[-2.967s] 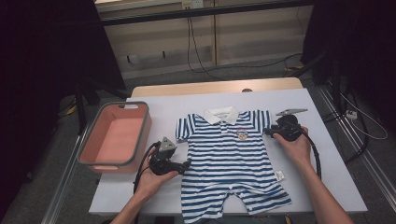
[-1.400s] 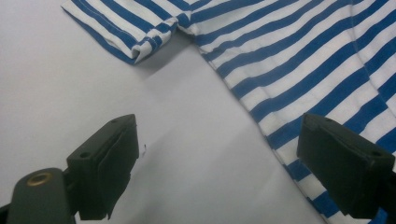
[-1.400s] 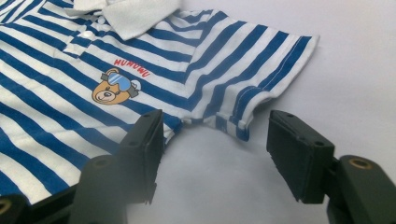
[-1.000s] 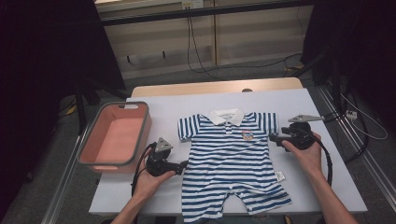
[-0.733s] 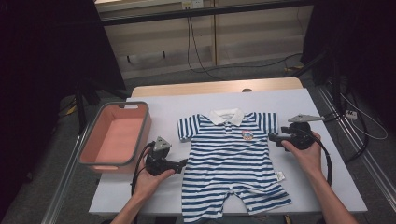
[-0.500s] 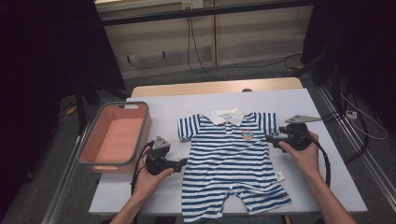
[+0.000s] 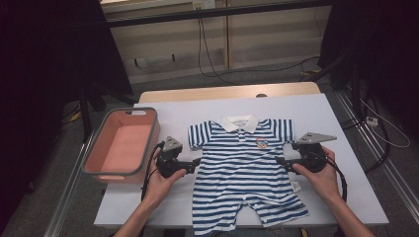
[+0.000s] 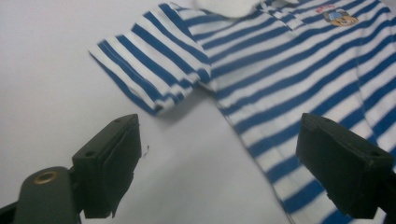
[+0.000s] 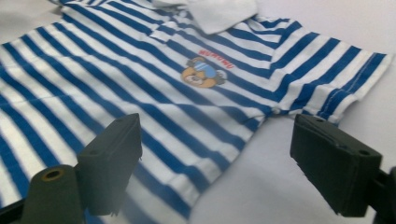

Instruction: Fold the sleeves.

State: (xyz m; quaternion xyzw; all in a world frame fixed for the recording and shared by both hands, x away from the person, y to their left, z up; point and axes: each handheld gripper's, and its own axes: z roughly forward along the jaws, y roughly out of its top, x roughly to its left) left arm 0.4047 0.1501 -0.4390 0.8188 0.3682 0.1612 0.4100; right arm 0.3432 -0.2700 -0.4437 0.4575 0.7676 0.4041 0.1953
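Both claws stand with jaws wide apart, gripping nothing. From above, the left gripper (image 7: 193, 163) sits at one side edge of the striped romper (image 7: 244, 170) lying flat on the white table (image 7: 341, 128), the right gripper (image 7: 281, 161) at the other. Its own view shows a bear badge (image 9: 204, 73), seemingly lettered; the high view shows a pink tray (image 7: 121, 143).
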